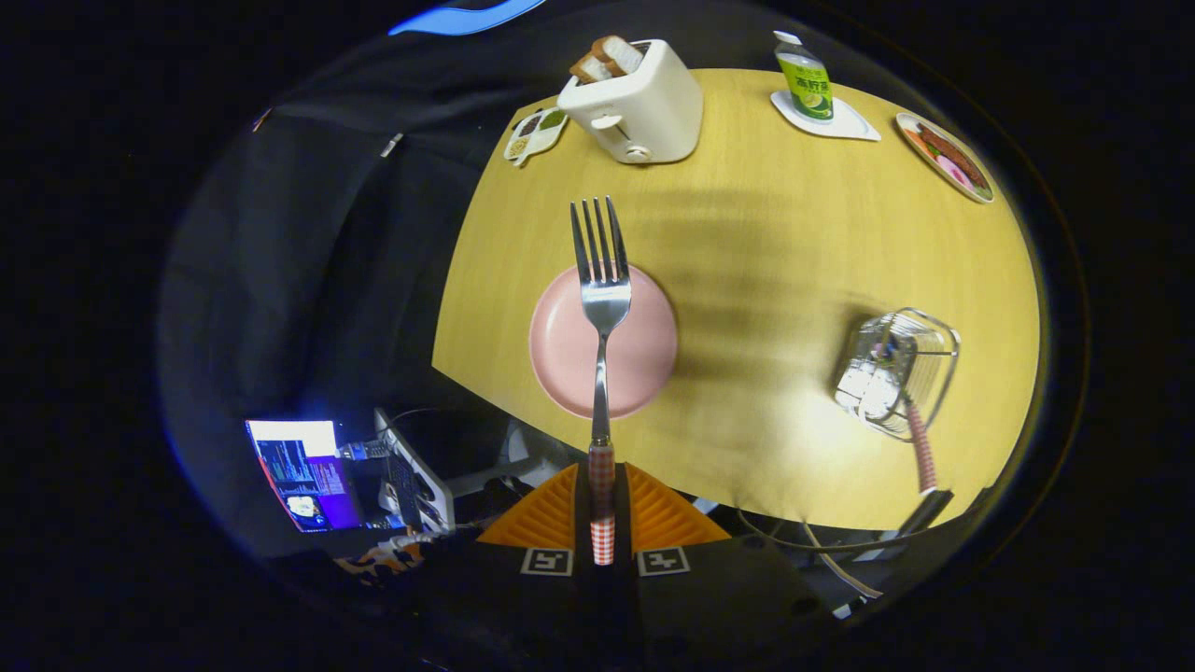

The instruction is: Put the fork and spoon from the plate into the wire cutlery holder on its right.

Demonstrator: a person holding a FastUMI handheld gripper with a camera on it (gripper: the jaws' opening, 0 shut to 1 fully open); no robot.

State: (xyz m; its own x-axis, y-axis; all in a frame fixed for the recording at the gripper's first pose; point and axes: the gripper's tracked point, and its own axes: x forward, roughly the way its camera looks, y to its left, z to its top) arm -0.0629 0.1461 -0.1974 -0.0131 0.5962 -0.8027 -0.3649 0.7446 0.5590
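My gripper [602, 523] is shut on the fork [602, 299], its orange fingers [546, 518] pressing on the red-and-white checked handle. The fork's steel tines point forward, held high above the empty pink plate [644, 350] on the yellow table [784, 243]. To the plate's right stands the wire cutlery holder [896, 369]. A utensil with the same checked handle [920, 448] sits in it, handle sticking out toward me.
At the table's far side stand a white toaster [639, 103] with bread, a small snack tray [535, 133], a green bottle [806, 84] on a white coaster and a plate of food [945, 156]. A lit laptop [303, 471] sits below the table's left edge.
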